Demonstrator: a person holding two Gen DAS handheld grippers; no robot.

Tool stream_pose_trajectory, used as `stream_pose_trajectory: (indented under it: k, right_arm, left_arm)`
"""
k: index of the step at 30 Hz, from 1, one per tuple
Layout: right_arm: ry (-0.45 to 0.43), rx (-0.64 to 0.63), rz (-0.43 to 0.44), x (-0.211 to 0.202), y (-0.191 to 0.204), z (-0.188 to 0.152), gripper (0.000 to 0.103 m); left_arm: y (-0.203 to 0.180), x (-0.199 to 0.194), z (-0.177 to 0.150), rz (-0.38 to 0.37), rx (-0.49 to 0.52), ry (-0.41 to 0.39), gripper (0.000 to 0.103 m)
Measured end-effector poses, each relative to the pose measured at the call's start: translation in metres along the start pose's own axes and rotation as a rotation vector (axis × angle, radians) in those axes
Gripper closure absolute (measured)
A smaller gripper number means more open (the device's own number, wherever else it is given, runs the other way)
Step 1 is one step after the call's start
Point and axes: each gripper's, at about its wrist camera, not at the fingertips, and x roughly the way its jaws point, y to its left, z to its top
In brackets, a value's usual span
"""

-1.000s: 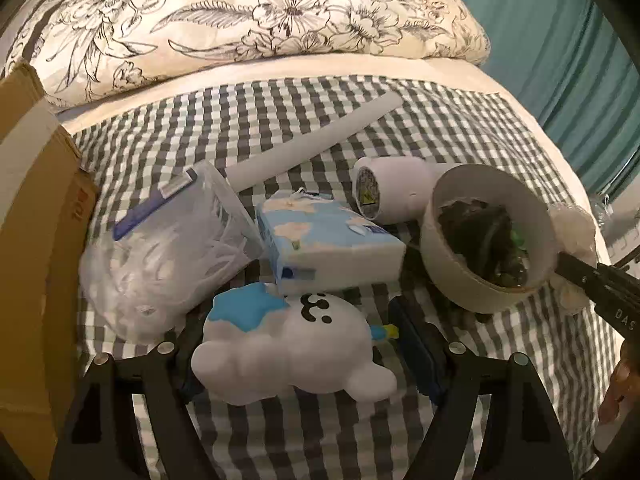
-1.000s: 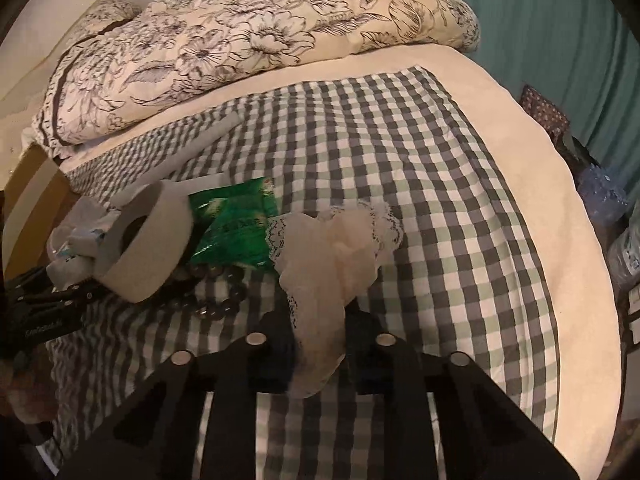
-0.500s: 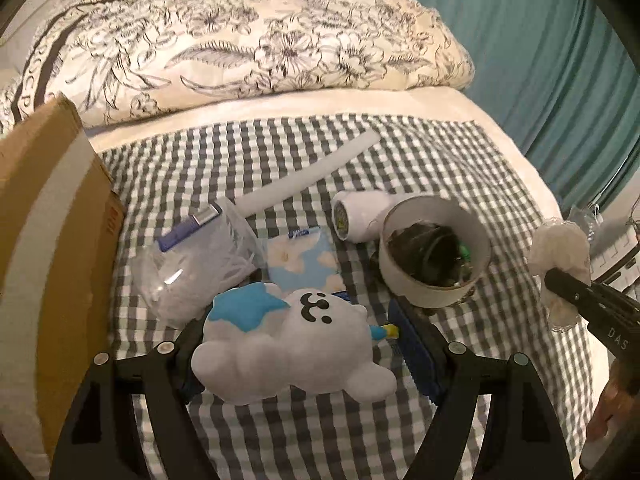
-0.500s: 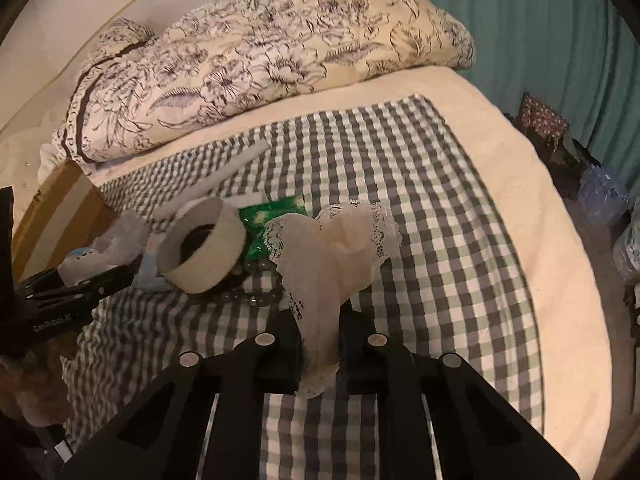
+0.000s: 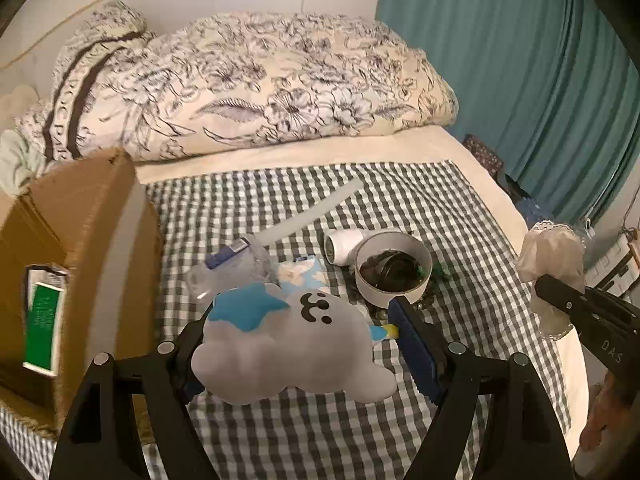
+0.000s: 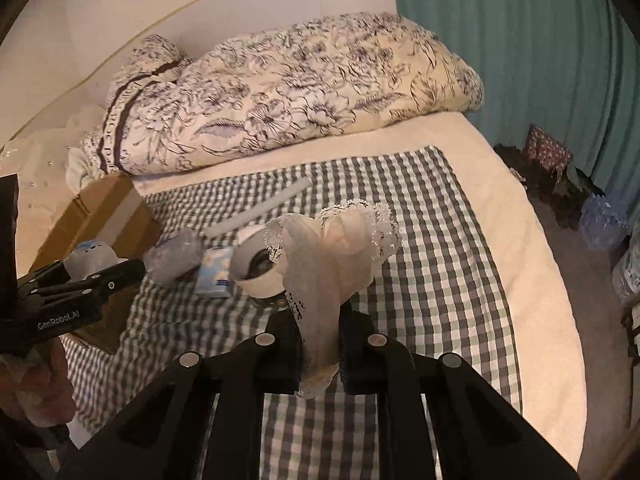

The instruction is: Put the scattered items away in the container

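Both grippers lifted higher above the checked cloth (image 5: 320,440), plush toy (image 5: 288,344) and lace cloth (image 6: 332,256) carried up, cardboard box (image 5: 80,240) now showing more fully

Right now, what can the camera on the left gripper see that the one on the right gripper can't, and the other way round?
Only the left wrist view looks into the cardboard box, where a green-and-white packet lies, and shows the plush's face between the left gripper's fingers.

Only the right wrist view shows the lace cloth pinched in the right gripper up close, and clutter on the floor by the curtain.

Both show the checked blanket, the floral duvet and the white tape roll.
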Motion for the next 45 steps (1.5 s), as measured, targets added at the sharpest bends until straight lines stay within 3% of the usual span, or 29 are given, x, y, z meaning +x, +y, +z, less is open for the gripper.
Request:
stream_pose_trajectory:
  k: [23,45]
  right_arm:
    - [-0.143,-0.018,0.04,-0.112,0.029,-0.01,0.09]
    - [-0.201,-0.062,0.062,-0.144,0.074,0.002,0.09]
  left_arm:
    - [-0.008,-0.129,-0.008,0.045,0.05,-0.182,0.022]
    - [0.039,-0.183,-0.007,0.053,0.009,-0.267,0.022]
